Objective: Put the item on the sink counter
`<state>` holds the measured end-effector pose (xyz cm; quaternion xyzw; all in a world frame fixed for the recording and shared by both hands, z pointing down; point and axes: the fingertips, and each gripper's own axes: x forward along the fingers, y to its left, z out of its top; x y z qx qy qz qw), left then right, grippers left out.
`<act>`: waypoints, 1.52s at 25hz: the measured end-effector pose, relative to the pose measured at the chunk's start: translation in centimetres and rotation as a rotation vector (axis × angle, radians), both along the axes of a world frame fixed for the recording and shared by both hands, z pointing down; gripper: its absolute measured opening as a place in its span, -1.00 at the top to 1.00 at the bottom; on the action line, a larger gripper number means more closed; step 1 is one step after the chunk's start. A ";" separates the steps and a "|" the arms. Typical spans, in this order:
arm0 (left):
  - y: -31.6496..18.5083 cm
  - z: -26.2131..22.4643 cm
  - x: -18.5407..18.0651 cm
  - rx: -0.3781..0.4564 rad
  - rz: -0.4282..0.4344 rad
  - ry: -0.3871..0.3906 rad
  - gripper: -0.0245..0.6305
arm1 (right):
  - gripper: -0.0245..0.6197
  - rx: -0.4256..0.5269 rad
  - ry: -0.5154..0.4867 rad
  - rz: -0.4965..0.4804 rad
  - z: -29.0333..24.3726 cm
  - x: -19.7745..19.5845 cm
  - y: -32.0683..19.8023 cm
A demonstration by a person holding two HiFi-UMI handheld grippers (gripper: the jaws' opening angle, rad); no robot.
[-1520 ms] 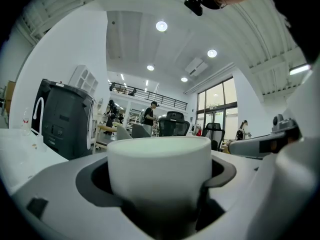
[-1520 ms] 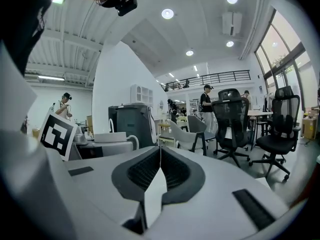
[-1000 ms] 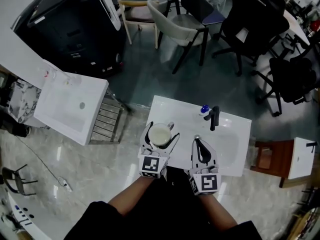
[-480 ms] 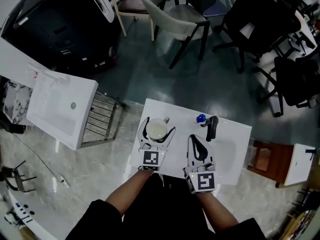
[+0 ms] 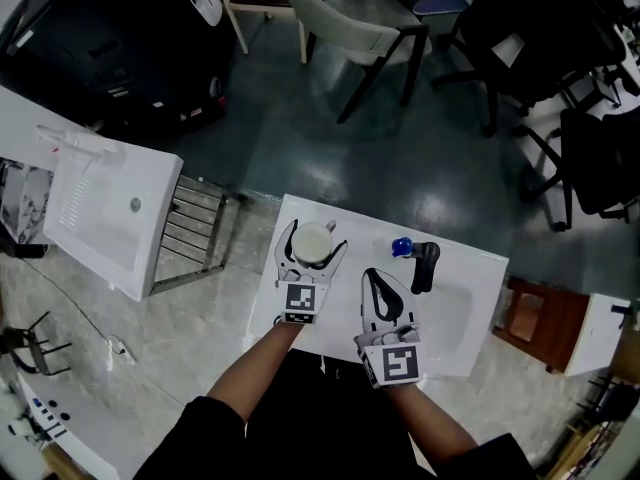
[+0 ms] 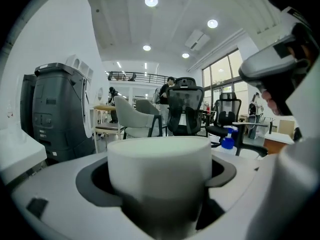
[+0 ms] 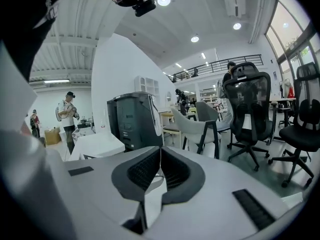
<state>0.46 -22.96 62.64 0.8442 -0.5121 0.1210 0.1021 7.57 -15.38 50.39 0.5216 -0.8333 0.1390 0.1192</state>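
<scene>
A white mug (image 5: 313, 243) sits between the fingers of my left gripper (image 5: 313, 234), which is shut on it over the left part of the white sink counter (image 5: 345, 218). Whether the mug's base touches the counter, I cannot tell. In the left gripper view the mug (image 6: 160, 166) fills the space between the jaws of that gripper (image 6: 160, 184). My right gripper (image 5: 376, 280) hovers just right of it over the counter's front, shut and holding nothing; its dark pads (image 7: 150, 171) meet in the right gripper view.
A black faucet (image 5: 425, 265) and a blue-capped bottle (image 5: 402, 246) stand at the counter's back, by the basin (image 5: 455, 308). A second white sink unit (image 5: 105, 208) and a metal rack (image 5: 190, 233) are on the left. Chairs (image 5: 345, 28) stand beyond, and a wooden stool (image 5: 535, 318) on the right.
Both grippers have moved a little farther in over the counter, the left one carrying the mug toward the back edge. The head view has shifted slightly.
</scene>
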 end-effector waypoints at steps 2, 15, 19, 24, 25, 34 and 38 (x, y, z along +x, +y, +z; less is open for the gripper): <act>-0.5 1.4 0.1 -0.017 0.011 -0.014 -0.46 | 0.82 -0.005 0.001 -0.014 0.4 -0.1 -0.7; -2.9 6.6 1.4 -0.058 0.035 -0.060 -0.46 | 0.82 -0.030 -0.022 -0.042 1.6 0.1 -1.8; -2.7 7.7 1.9 -0.088 0.032 -0.053 -0.46 | 0.82 -0.035 -0.034 -0.044 1.8 0.2 -1.5; -2.8 8.1 2.2 -0.089 0.019 -0.064 -0.46 | 0.82 -0.045 -0.023 -0.015 1.9 1.3 -1.7; -2.8 8.1 2.3 -0.087 0.019 -0.067 -0.46 | 0.82 -0.044 -0.026 -0.006 2.0 1.7 -1.7; -2.1 8.3 2.3 -0.074 0.014 -0.053 -0.46 | 0.82 -0.024 -0.043 -0.010 1.7 2.4 -2.1; -2.0 8.3 2.5 -0.064 0.027 -0.067 -0.46 | 0.82 -0.028 -0.053 -0.016 1.8 1.9 -1.9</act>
